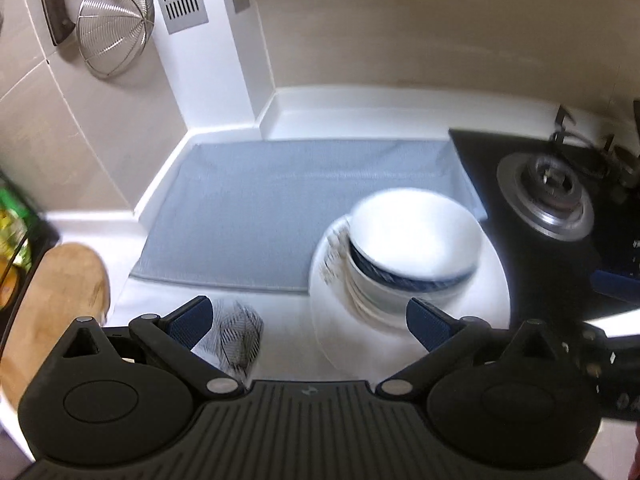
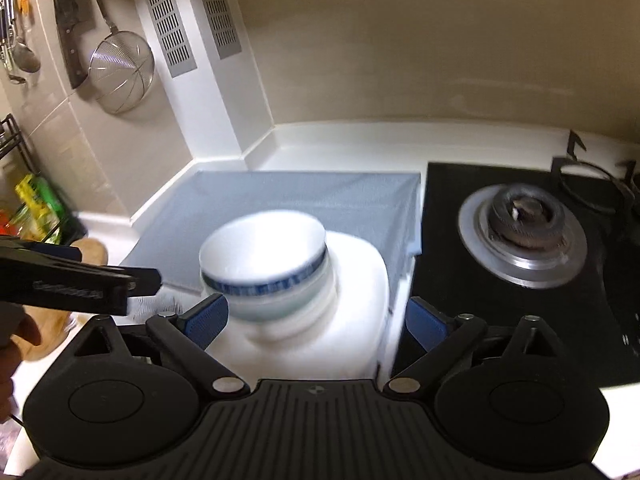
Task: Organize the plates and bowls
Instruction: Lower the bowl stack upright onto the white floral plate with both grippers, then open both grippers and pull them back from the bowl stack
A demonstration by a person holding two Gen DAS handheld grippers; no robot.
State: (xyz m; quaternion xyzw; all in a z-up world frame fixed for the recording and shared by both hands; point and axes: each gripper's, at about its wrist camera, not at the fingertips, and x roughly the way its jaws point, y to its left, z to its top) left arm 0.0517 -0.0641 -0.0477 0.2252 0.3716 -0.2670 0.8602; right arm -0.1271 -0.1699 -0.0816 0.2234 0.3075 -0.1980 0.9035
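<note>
**Bowls stacked on plate at the counter's edge, both grippers empty above them**

A stack of white bowls (image 1: 404, 256) with blue bands below their rims sits on a white plate (image 1: 492, 280); the pictures are blurred, so the number of bowls cannot be told. The plate rests on the white counter (image 1: 360, 112), overlapping the near right corner of a grey mat (image 1: 280, 200) and lying just beside the black gas hob (image 2: 500, 280) with its round burner (image 2: 524, 232).

The left gripper (image 1: 308, 320) hangs over the counter with its jaws spread wide and nothing between them; its right blue pad lies over the near rim of the plate in the picture, but whether it touches cannot be told. A dark patterned thing (image 1: 240, 332), too blurred to name, lies on the counter just behind its left finger.

The right gripper (image 2: 316, 320) also stands wide open and holds nothing; in its view the bowls and plate show between the two blue pads and a little beyond them, with the left pad close to the lowest bowl's side.

A wooden cutting board (image 1: 52, 300) lies at the left of the counter. A wire strainer (image 2: 120, 72) and a cleaver (image 2: 70, 28) hang on the tiled wall beside a white column with vent grilles (image 2: 164, 16).
</note>
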